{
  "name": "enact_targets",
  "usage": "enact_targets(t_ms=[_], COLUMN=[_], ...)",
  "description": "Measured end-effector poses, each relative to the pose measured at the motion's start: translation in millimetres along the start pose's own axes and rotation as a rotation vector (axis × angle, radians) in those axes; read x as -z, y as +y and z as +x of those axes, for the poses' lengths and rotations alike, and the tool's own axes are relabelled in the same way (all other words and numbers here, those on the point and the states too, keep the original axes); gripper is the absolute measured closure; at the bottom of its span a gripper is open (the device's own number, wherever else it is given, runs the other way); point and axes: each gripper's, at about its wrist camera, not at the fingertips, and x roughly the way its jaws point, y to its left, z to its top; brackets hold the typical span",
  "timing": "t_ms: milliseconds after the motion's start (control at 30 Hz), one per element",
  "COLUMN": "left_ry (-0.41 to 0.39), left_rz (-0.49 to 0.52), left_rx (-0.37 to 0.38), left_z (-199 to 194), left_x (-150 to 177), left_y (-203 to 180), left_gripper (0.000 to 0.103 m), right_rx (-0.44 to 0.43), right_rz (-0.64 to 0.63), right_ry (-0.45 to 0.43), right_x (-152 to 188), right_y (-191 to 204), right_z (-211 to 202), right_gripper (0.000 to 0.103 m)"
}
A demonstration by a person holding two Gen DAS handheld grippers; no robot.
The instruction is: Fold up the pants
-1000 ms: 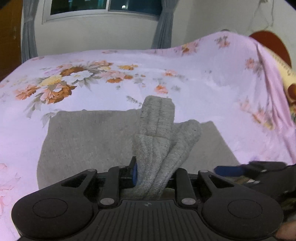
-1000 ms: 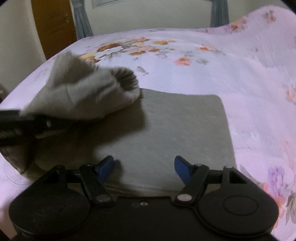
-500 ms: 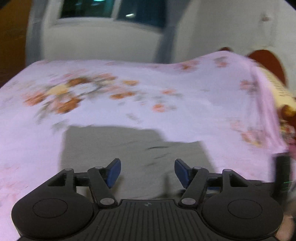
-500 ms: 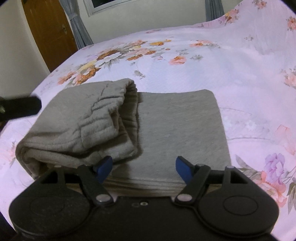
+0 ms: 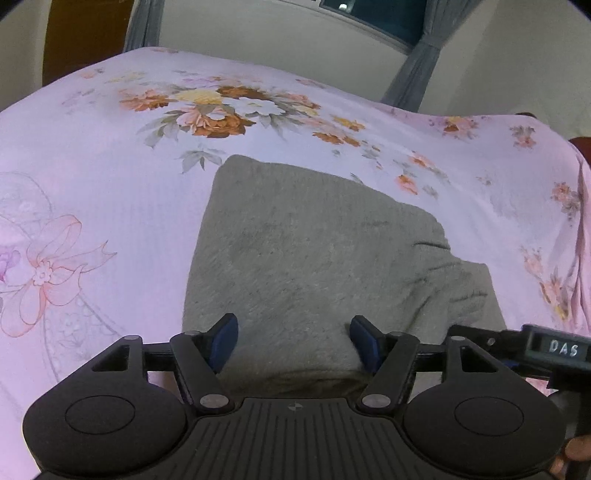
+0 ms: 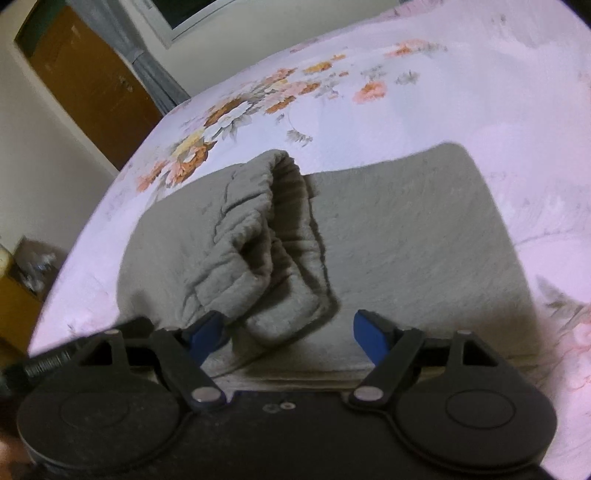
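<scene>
The grey pants (image 5: 295, 254) lie folded on the pink floral bed sheet (image 5: 110, 199). In the right wrist view the pants (image 6: 406, 240) form a flat rectangle with a bunched ribbed waistband flap (image 6: 258, 243) lying over the left half. My left gripper (image 5: 293, 341) is open and empty, low over the near edge of the pants. My right gripper (image 6: 291, 334) is open and empty, also at the near edge, with the flap's end between its fingers untouched. The right gripper's body (image 5: 554, 350) shows at the right edge of the left wrist view.
The bed sheet (image 6: 406, 110) spreads all around the pants. A brown door (image 6: 92, 85) and grey curtain stand beyond the bed's left side. A window (image 5: 388, 14) with a curtain is behind the bed. A box of clutter (image 6: 29, 266) sits on the floor at the left.
My left gripper let go of the bunched waistband part, which now lies on the folded pants. Both grippers have moved closer and lower over the pants' near edge.
</scene>
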Motion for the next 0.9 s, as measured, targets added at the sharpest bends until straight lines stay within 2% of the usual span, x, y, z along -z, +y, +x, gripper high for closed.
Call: enact_targets(t_ms=[100,333,367,433,467,533,600,667,733,900], left_ry=[0.008,-0.009,-0.011,-0.017,-0.021,-0.033,-0.057,-0.104,-0.129,-0.116], left_rz=[-0.028,-0.013,-0.011,-0.006,-0.005,-0.007,-0.007,0.004,0.026,0.048], left_rx=[0.002,-0.011,-0.010,-0.010,-0.011,-0.012,-0.003,0.002,-0.012,-0.025], left_z=[3.5,3.9,3.0,1.8,1.1,-1.0,-7.1,-17.3,-22.6,-19.2], left_x=[1.7,6.4,6.5,6.7,6.3,4.7,2.1,-1.2,-5.2,-5.6], left_y=[6.3,0.3,0.7,1.2,0.9,1.1,1.9,1.0,-2.3,-10.1], left_gripper=[0.026,0.026,0.026,0.026,0.026,0.026,0.026,0.026,0.026,0.026], right_rx=[-0.056,-0.109,-0.112,-0.096,-0.095,-0.085,-0.101,-0.093,-0.084,-0.025], right_rz=[0.037,0.111,0.117,0.105,0.102,0.096,0.048,-0.045,-0.099,-0.058], right_ry=[-0.004,0.012,0.015,0.000,-0.007,-0.030,-0.105,-0.194,-0.248,-0.272], right_x=[3.8,-1.3,-2.4,-4.2,-4.7,-4.2,-3.3,-4.4,-9.8,-21.7], right_y=[-6.1,-3.8,-0.6,8.2,11.1,15.7,24.7,37.3,41.1,4.5], right_z=[-8.4,5.7,11.0,17.5,20.1,20.0,4.3,-18.3,-36.3,-62.3], right_gripper=[0.022,0.017,0.020,0.034,0.045,0.052,0.059,0.061,0.061,0.061])
